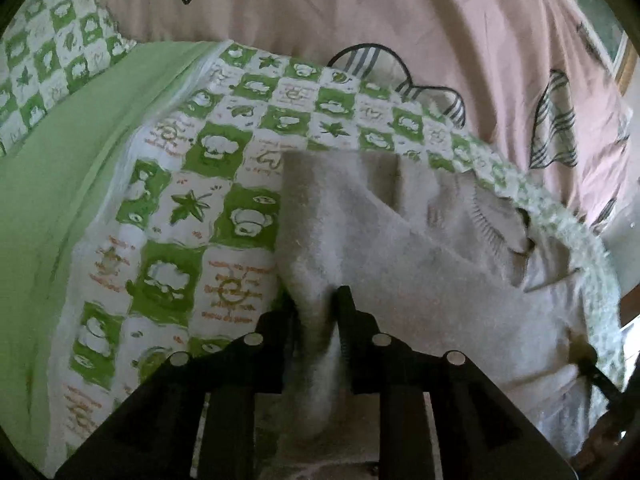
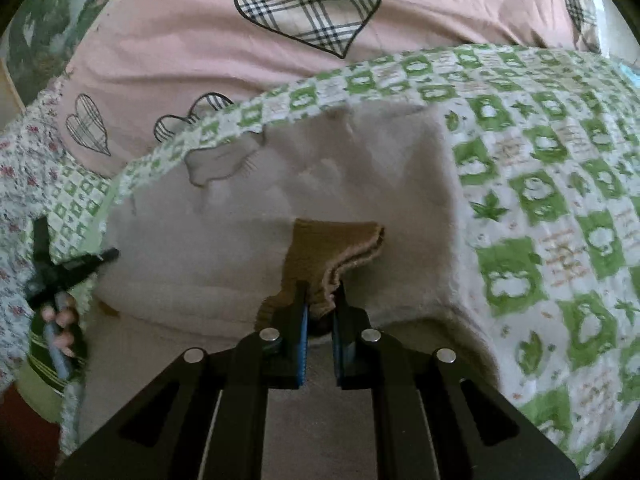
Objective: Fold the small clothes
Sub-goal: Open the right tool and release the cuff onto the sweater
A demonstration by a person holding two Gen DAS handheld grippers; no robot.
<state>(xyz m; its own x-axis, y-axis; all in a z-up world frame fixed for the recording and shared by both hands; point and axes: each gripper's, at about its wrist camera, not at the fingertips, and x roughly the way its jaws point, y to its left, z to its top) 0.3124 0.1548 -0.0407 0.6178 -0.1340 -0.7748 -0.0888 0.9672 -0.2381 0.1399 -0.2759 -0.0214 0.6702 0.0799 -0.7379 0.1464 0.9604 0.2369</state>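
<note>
Grey knit is bunching between the fingers of the left gripper (image 1: 316, 300), which is pinching a gathered fold of the small sweater (image 1: 420, 248) near its left edge, while the right gripper (image 2: 320, 296) is clamping, jaws nearly together, on a brown ribbed cuff (image 2: 336, 248) that is lying on top of the grey cloth. The sweater is resting on the green-and-white checked quilt (image 1: 224, 152), close to the quilt's border beside the pink heart-print duvet (image 2: 192, 32). The likeliest trouble, as I judge it, is uneven pulling: if one side is lifting faster, the soft knit is going to stretch or slide out of the narrow grips, and the fold is going to land crooked. The thin cuff looks especially prone to slipping free. Dragging could also be rucking up the quilt beneath. Open room is lying across the quilt toward the plain green sheet (image 1: 60, 200); the duvet is crowding the far edge.
</note>
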